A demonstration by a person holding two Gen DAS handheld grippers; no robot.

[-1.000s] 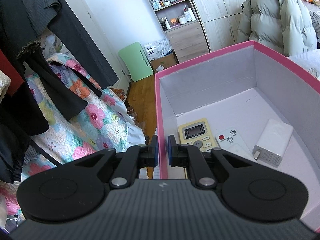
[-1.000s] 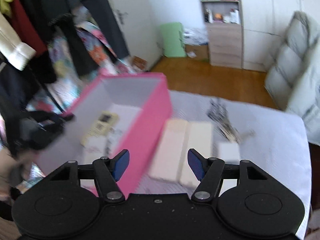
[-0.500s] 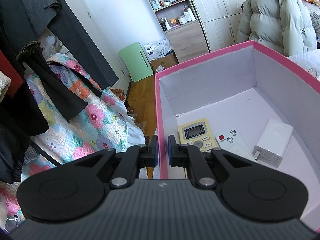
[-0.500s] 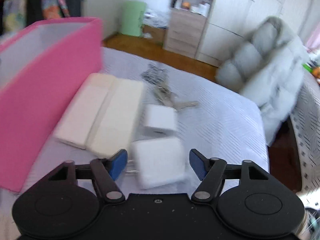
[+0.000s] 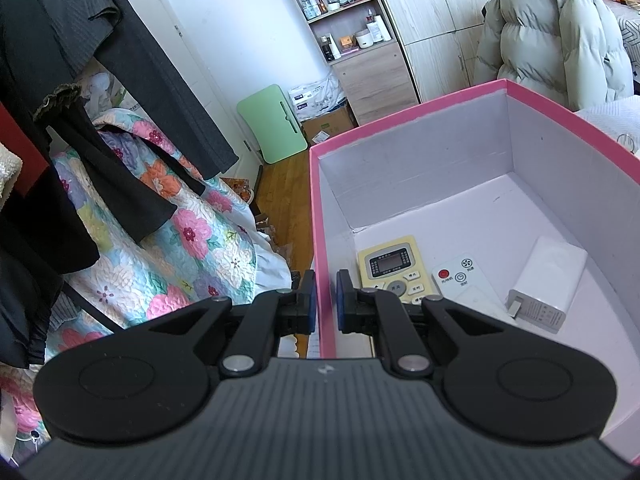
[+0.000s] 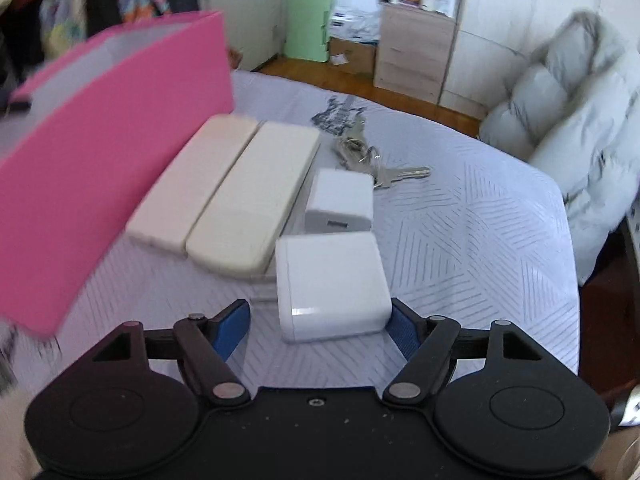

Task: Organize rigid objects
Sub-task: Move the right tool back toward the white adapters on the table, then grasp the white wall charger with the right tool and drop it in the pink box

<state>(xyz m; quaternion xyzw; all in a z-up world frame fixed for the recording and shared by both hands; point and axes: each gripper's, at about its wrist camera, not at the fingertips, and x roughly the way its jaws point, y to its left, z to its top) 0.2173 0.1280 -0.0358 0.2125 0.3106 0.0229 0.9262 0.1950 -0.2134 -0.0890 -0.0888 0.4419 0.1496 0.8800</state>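
Observation:
My left gripper (image 5: 326, 300) is shut on the near wall of the pink box (image 5: 400, 124), one pad on each side of it. In the box lie a yellow remote (image 5: 394, 268), a white remote (image 5: 460, 280) and a white power adapter (image 5: 548, 280). My right gripper (image 6: 316, 330) hangs open low over the bed, and a large white charger (image 6: 332, 280) lies between its jaws with a gap at the left pad. Beyond it are a smaller white charger (image 6: 340, 200), two cream oblong cases (image 6: 252, 200) and a bunch of keys (image 6: 360, 148). The pink box (image 6: 100, 160) stands to the left.
The objects lie on a pale striped bedcover (image 6: 460, 240). A puffy light coat (image 6: 560, 120) hangs past the bed's right edge. Dark clothes (image 5: 120, 60) and a floral quilt (image 5: 180, 248) sit left of the box. A shelf unit (image 5: 360, 32) stands at the back.
My right gripper swung from over the pink box down and right to the white chargers, and its jaws widened. My left gripper and the box's contents have not moved.

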